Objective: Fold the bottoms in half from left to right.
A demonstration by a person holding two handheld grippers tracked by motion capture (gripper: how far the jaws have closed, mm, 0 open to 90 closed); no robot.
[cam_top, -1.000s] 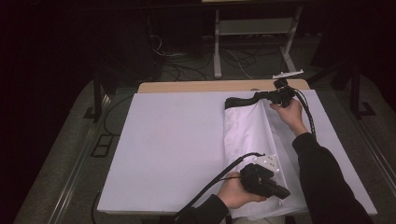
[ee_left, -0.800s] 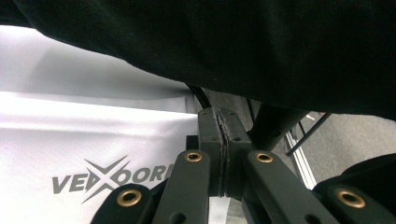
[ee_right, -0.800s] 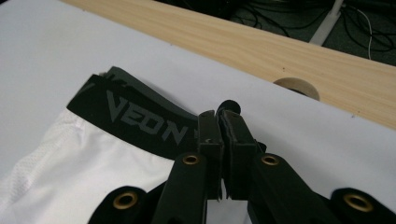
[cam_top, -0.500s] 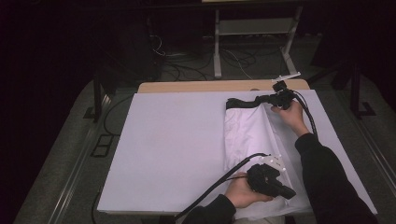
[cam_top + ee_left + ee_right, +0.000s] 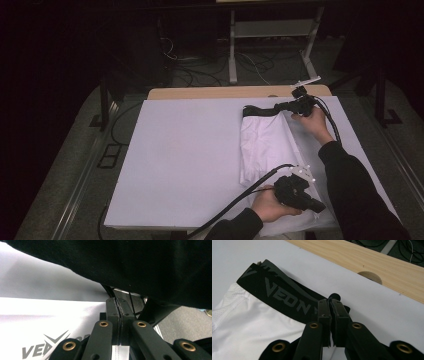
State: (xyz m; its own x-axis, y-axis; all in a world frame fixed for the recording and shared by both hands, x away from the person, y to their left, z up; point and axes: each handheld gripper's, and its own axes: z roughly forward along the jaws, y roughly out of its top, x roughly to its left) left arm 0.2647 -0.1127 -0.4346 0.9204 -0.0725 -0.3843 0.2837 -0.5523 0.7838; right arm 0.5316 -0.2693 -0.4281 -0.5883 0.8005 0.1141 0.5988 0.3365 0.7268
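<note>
White sheeting (image 5: 190, 160) under the shorts (image 5: 265, 145), I keep my right gripper (image 5: 331, 305) pinching the waistband (image 5: 284, 298) and my left gripper (image 5: 119, 315) pinching the hem to fold them flat.

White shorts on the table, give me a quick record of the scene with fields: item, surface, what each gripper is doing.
item: white shorts with a black waistband, folded lengthwise
surface: white sheet over a wooden table
right gripper: shut on the waistband at the far end
left gripper: shut on the shorts' hem at the near end
lettering: grey print on waistband and on leg
</note>
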